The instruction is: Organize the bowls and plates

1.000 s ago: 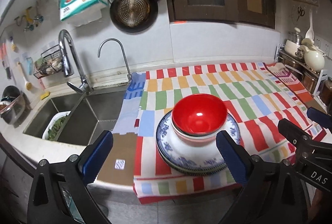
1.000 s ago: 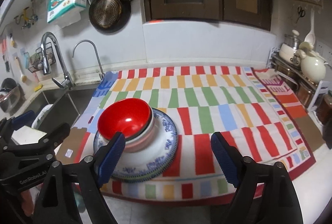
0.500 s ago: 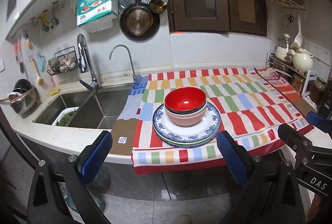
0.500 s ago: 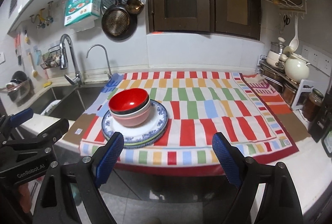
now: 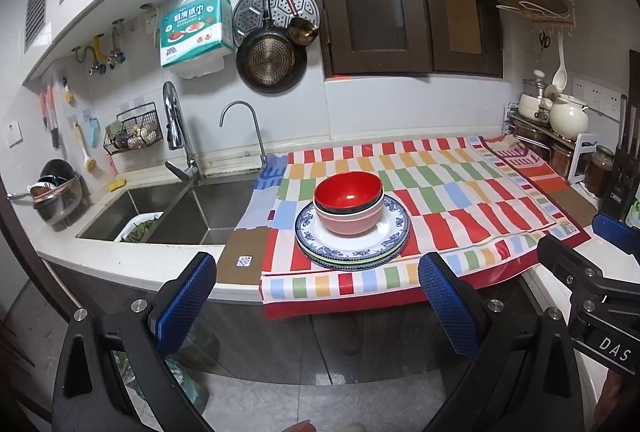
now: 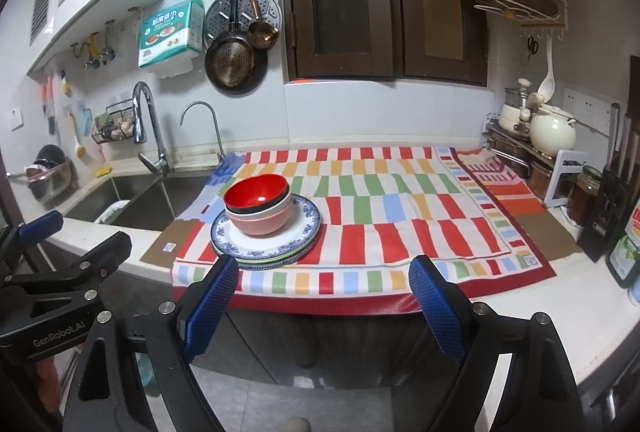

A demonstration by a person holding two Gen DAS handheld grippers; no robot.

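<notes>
With both grippers spread and empty off the counter edge, the bowl stack [image 5: 349,206] on the plates [image 5: 352,246] lies centred ahead of the left gripper [image 5: 316,300], left-of-centre for the right gripper [image 6: 326,306].

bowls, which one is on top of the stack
The red bowl tops the stack, nested in the pink bowl, which sits on the plates.
</notes>
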